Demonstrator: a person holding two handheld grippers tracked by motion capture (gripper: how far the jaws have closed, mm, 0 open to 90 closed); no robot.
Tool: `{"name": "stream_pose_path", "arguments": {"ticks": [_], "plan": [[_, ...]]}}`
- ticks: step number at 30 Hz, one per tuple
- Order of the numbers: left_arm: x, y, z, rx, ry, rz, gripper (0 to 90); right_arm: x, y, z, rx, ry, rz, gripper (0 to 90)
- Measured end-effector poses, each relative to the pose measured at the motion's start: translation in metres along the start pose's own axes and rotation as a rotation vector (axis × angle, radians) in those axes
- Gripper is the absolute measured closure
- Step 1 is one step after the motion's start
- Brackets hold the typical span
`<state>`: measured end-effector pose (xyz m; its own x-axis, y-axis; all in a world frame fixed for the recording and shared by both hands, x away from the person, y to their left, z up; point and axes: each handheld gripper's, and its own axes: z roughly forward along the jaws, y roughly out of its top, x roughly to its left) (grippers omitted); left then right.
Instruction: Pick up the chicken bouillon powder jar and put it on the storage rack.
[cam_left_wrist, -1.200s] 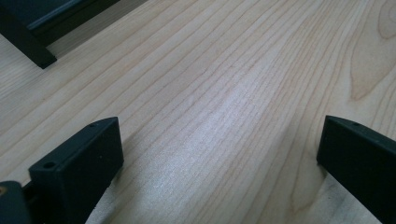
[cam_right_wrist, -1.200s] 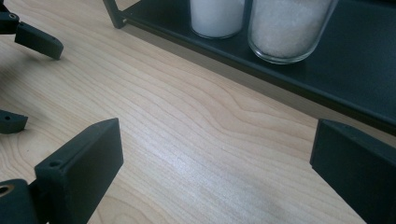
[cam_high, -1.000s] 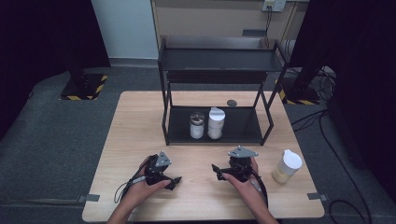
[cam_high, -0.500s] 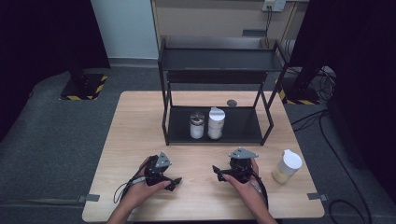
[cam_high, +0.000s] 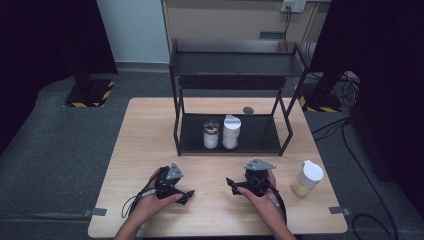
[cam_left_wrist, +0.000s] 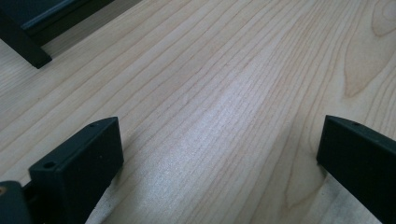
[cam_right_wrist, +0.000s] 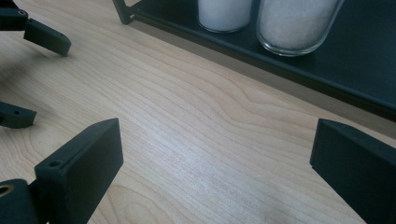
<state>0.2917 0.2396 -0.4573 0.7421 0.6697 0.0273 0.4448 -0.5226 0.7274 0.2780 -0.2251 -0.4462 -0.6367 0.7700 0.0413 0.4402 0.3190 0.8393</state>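
My left gripper (cam_high: 187, 196) rests on the wooden table (cam_high: 150, 130) near the front edge, held by a hand, jaws open and pointing right. In the left gripper view (cam_left_wrist: 219, 140) there is bare wood between its jaws. My right gripper (cam_high: 231, 186) sits a short way to the right, jaws open and pointing left at the other gripper. In the right gripper view (cam_right_wrist: 210, 140) nothing lies between its jaws. The left gripper's two fingers (cam_right_wrist: 46, 37) show at that view's left edge.
A black two-tier rack (cam_high: 235, 65) stands mid-table. Its lower shelf holds a metal-lidded jar (cam_high: 211, 134) and a white-lidded jar (cam_high: 231, 131), both with white contents. A white-lidded jar of yellowish stuff (cam_high: 306, 178) stands right of my right gripper. A small dark disc (cam_high: 248, 110) lies behind the rack.
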Motion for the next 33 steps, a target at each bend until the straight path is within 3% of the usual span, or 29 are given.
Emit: {"name": "stream_pose_path", "arguments": {"ticks": [4, 21, 33], "plan": [[0.0, 0.0, 0.0, 0.0, 0.0, 0.0, 0.0, 0.001, 0.003, -0.003, -0.012, 0.015, 0.016, 3.2], [0.0, 0.0, 0.0, 0.001, 0.0, 0.0, 0.0, 0.011, 0.023, -0.03, -0.08, 0.018, -0.041, 3.3], [0.0, 0.0, 0.0, 0.0, 0.0, 0.0, 0.0, 0.004, 0.038, -0.055, -0.134, 0.023, -0.051, 3.5]]}}
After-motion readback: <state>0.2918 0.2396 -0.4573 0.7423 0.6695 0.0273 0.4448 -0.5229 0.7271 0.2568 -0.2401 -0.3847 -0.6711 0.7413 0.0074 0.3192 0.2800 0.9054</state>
